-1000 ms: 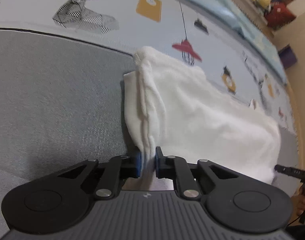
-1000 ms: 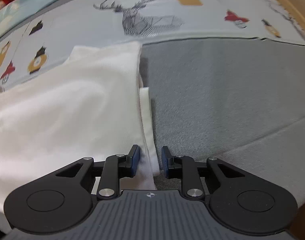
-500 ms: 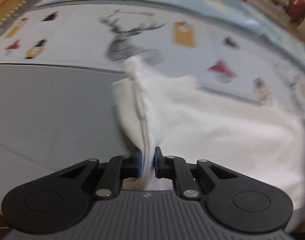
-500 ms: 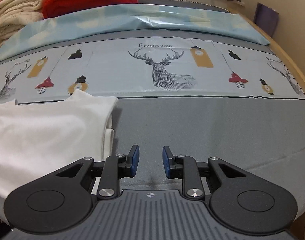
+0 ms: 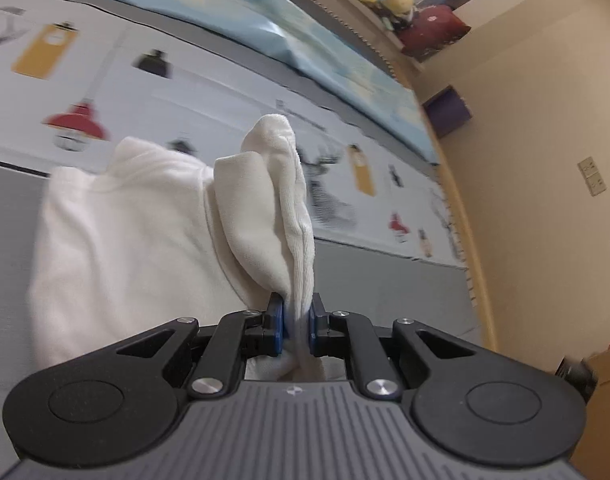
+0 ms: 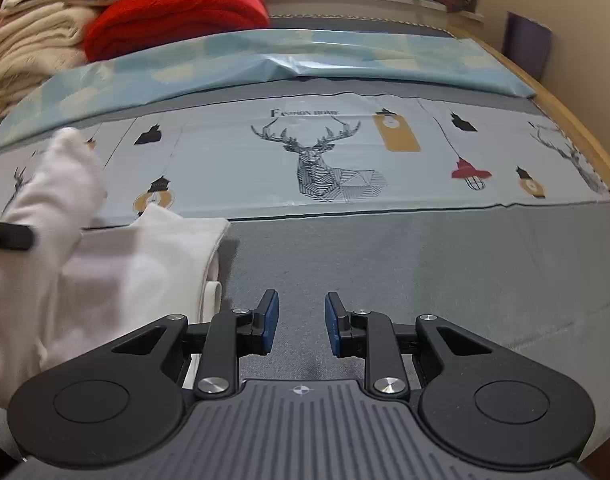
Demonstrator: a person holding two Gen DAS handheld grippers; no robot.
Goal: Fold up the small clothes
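Note:
A small white garment (image 5: 121,240) lies on the grey bed cover. My left gripper (image 5: 296,330) is shut on its ribbed edge (image 5: 301,240) and holds that edge lifted and bunched above the rest of the cloth. In the right wrist view the garment (image 6: 117,280) lies at the left with a raised fold (image 6: 69,168) behind it. My right gripper (image 6: 301,326) is open and empty over the bare grey cover (image 6: 385,264), just right of the garment's edge. A black part of the left gripper (image 6: 7,235) shows at the left edge.
A pale printed cloth with a deer (image 6: 321,168) and lamps lies across the bed behind the garment. A light blue sheet (image 6: 289,60), a red blanket (image 6: 177,12) and cream folded blankets (image 6: 29,48) lie farther back. A wooden bed edge (image 6: 577,128) and the wall are on the right.
My left gripper has lifted the garment's edge and swung it rightward over the cloth. My right gripper let go of the garment's edge, opened wider and drew back over the grey cover.

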